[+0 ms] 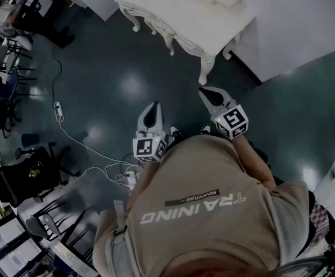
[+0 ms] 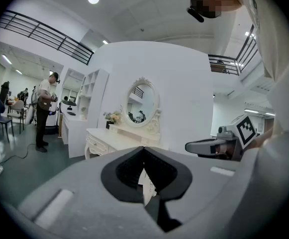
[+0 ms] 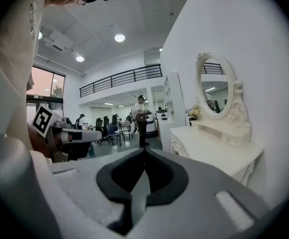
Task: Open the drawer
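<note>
A white ornate dressing table [image 1: 184, 22] stands ahead against a white partition wall, with carved legs and its front drawers [image 2: 97, 145] closed. An oval mirror [image 2: 141, 103] rises above it, with small drawers [image 3: 233, 139] under the mirror. Both grippers hang in the air short of the table, level with each other and touching nothing. My left gripper [image 1: 153, 107] is shut and empty, its tips meeting [image 2: 144, 149]. My right gripper [image 1: 204, 91] is nearer the table's corner leg, also shut and empty [image 3: 144, 151]. Each gripper shows in the other's view: the right gripper [image 2: 206, 146], the left gripper [image 3: 79, 134].
The floor is dark and glossy. A white cable with a power strip [image 1: 57, 111] trails across it at the left. Black chairs [image 1: 26, 178] and desks crowd the left edge. A person [image 2: 46, 111] stands further back by white shelving. The white partition wall [image 1: 297, 22] fills the upper right.
</note>
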Demonstrator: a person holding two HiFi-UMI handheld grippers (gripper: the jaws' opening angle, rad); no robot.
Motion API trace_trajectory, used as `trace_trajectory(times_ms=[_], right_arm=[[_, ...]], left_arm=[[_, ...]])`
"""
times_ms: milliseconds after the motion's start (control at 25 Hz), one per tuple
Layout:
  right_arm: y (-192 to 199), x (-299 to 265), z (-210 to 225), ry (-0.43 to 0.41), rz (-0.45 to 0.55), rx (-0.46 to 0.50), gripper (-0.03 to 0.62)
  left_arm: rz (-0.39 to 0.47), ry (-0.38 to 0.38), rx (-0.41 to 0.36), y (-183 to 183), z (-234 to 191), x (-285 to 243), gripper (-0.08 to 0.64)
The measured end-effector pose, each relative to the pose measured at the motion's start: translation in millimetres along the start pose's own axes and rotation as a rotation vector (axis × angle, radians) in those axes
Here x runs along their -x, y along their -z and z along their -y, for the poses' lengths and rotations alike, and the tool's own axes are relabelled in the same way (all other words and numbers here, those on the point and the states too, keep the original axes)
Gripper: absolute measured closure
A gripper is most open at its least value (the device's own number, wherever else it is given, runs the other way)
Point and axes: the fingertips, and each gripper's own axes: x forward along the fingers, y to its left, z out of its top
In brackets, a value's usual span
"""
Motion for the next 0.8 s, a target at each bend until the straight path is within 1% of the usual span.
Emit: trace_trajectory(times_ms=[240, 360, 440, 640, 800], right_arm=[[1.6, -13.0, -2.2, -0.018, -0.021, 0.003, 0.594], [7.2, -15.0, -7.3, -0.025, -0.048, 0.020, 0.594], [13.4, -18.6, -13.3, -0.023, -0.067, 0.013, 0.594], [23.0, -39.5, -28.5, 0.024, -0.098, -0.015, 0.592], [21.7, -64.1, -51.8, 0.064, -0.097, -0.031, 0.593]], left_arm=[[-0.010, -0.006, 0.026, 8.9, -19.1, -1.4, 0.561], [-0.015, 0.002, 0.042, 15.0, -23.4, -1.6, 0.561], [-0.010, 0.005, 0.046, 16.4, -30.5, 1.4, 0.561], [-0.017, 0.034, 0.056, 19.6, -61.1, 9.8, 0.561], [-0.034, 0.072, 0.050, 24.5, -95.4, 17.8, 0.561]])
